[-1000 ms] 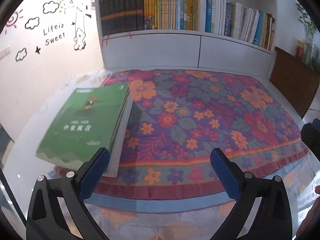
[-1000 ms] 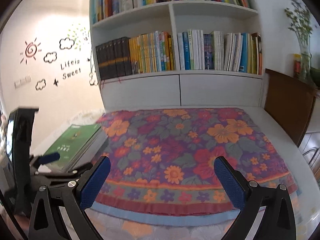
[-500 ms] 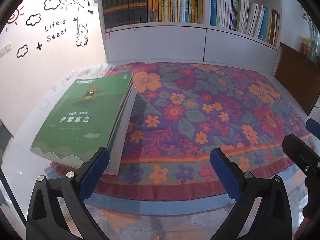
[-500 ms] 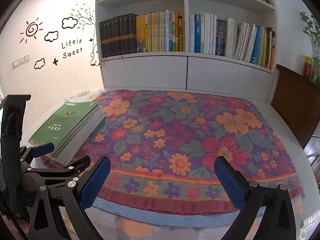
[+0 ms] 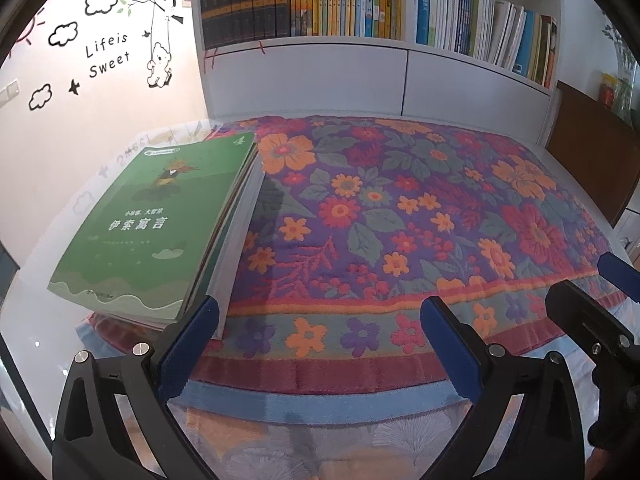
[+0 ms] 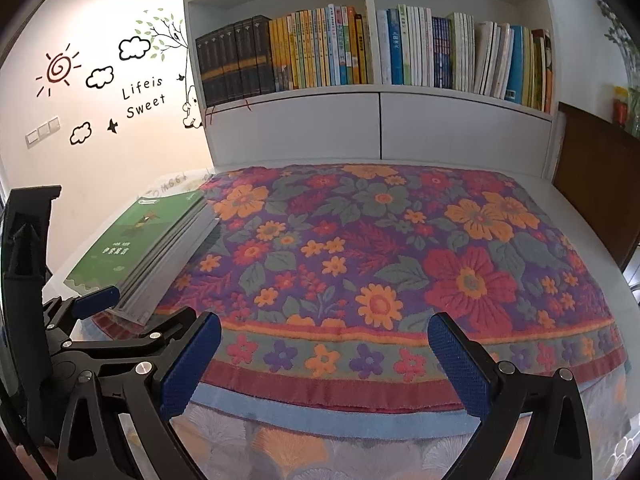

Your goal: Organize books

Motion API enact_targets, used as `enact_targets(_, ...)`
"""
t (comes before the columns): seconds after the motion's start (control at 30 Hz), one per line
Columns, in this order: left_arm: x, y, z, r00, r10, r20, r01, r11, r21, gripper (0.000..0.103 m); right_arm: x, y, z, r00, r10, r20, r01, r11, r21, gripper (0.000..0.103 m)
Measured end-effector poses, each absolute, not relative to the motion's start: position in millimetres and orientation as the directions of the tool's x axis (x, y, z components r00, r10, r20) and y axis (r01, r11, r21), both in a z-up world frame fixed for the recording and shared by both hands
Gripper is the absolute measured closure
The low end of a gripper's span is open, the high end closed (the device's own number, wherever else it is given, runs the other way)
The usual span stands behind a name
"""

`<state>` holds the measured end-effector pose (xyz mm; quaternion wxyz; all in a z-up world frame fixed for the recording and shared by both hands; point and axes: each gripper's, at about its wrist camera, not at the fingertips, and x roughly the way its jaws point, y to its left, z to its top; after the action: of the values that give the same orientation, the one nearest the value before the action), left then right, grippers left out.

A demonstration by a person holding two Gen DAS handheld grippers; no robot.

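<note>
While the left gripper point(image 5: 318, 344) hangs low over the near edge of the table point(image 5: 48, 208), its jaws stand wide apart with nothing between them. Its left pad sits just in front of the near right corner of the books point(image 5: 160, 220), a flat stack topped by a green cover at the left edge of the cloth point(image 5: 400, 220), partly over the bare glossy top. That low, level pose looks suited to taking the stack from its near end. At the right edge of this view the tip of the right gripper point(image 5: 592, 312) shows, clear of the stack.

From the right wrist, the right gripper point(image 6: 324, 360) is likewise fully open and empty, over the cloth's near border and well apart from the stack point(image 6: 148, 248). One blue pad of the left gripper point(image 6: 96, 300) lies at the stack's near end; whether it touches the pages I cannot tell at this angle. The flowered cloth covers most of the table and is otherwise bare. Behind stands a white bookcase point(image 6: 380, 120) with upright rows, probably where the stack belongs, and wall stickers point(image 6: 140, 96) to its left.
</note>
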<state>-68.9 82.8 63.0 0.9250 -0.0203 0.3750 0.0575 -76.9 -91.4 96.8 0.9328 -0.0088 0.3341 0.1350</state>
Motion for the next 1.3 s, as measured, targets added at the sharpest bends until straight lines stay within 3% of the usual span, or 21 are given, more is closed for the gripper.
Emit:
enact_targets(0.53,-65,84,56,0.699,0.081,-0.71,-0.121,0.993,-0.006,0.002,-66,-102,89,0.715,0.264,-0.647,-0.218,0.964,0.153,0.0)
enact_targets(1.3,-60,86,51,0.693,0.086,-0.716,-0.12,0.993,0.002,0.002,-62,-97,81,0.705,0.214,-0.676,-0.198,0.975,0.102,0.0)
